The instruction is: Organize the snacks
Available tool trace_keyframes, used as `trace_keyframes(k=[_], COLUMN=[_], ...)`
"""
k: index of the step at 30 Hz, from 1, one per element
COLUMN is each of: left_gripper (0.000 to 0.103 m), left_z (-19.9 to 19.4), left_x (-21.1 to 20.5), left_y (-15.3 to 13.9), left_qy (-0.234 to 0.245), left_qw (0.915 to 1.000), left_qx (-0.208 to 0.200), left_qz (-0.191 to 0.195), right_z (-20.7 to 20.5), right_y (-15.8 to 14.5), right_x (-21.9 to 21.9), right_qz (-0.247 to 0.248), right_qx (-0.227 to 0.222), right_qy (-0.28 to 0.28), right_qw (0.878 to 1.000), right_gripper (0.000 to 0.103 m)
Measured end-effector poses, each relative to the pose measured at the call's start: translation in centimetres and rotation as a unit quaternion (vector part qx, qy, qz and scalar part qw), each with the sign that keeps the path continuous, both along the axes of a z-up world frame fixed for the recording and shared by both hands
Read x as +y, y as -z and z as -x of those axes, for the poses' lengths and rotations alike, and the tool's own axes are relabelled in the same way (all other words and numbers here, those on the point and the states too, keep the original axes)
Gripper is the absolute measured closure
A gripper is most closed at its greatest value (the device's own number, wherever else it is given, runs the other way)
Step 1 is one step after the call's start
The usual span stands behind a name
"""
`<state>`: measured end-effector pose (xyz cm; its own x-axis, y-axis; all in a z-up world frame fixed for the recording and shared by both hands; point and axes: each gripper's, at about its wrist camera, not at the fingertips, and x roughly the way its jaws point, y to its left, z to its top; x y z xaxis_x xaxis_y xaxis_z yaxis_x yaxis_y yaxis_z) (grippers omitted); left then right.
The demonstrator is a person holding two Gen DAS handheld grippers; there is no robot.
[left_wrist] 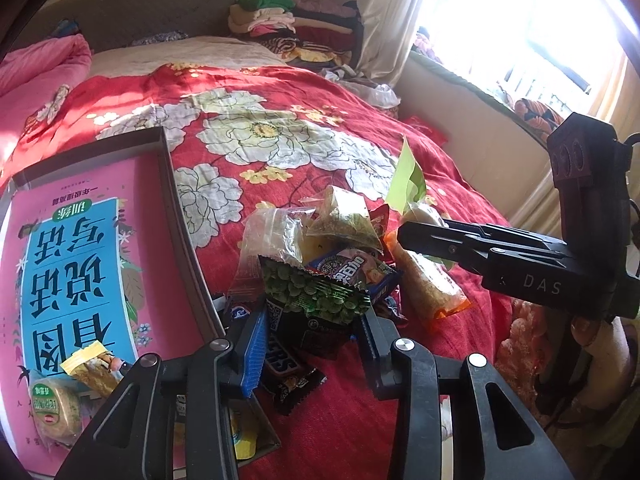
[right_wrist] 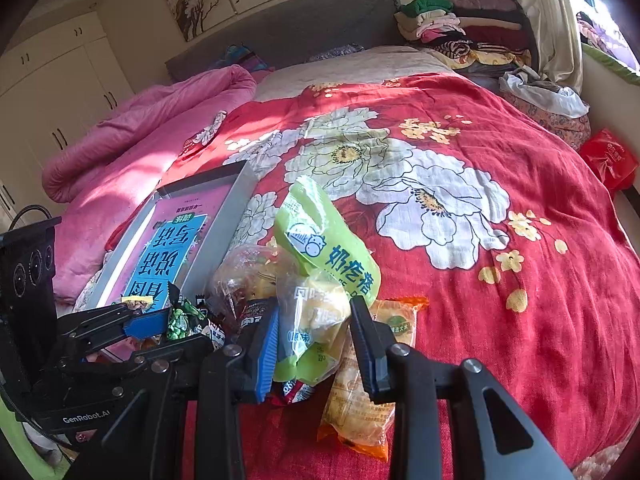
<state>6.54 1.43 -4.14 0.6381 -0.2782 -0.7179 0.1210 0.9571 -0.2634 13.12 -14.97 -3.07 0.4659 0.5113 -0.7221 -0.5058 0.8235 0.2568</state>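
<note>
A pile of snack packets lies on a red flowered bedspread [left_wrist: 304,92]. My left gripper [left_wrist: 312,332] stands around a green pea packet [left_wrist: 316,292]; its jaws are wide, touching the packet's sides. My right gripper [right_wrist: 316,332] holds a light green and yellow packet [right_wrist: 320,264] between its pads, lifted a little over the pile; it also shows in the left wrist view [left_wrist: 408,184]. An orange packet [right_wrist: 368,376] lies under it. A grey tray [left_wrist: 168,184] lined with a pink and blue sheet lies to the left, holding a few snacks [left_wrist: 56,408].
A dark Snickers bar [left_wrist: 288,372] lies below the pea packet. A pink quilt [right_wrist: 132,128] lies at the left of the bed, folded clothes [right_wrist: 460,24] are stacked at the headboard, and a red bag [right_wrist: 608,160] sits off the right edge.
</note>
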Motion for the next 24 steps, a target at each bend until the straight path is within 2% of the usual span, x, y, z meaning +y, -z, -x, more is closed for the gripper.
trace_keyframes(k=[14,24], left_gripper=[0.062,0.062], left_z=[1.7,2.7], left_x=[1.0,1.5], left_y=[-1.2,-2.2], left_qy=[-0.016,-0.031], left_qw=[0.9997,0.9992], left_qx=[-0.013,-0.026], left_qz=[0.012,0.006], right_z=[0.9,1.9], right_y=[-1.3,-1.5], right_x=[-0.1,0.6], right_qz=[-0.027,-0.019], right_qx=[-0.012,-0.021], right_qy=[-0.011,-0.029], right_qw=[0.999,0.999], right_gripper=[0.069,0.069])
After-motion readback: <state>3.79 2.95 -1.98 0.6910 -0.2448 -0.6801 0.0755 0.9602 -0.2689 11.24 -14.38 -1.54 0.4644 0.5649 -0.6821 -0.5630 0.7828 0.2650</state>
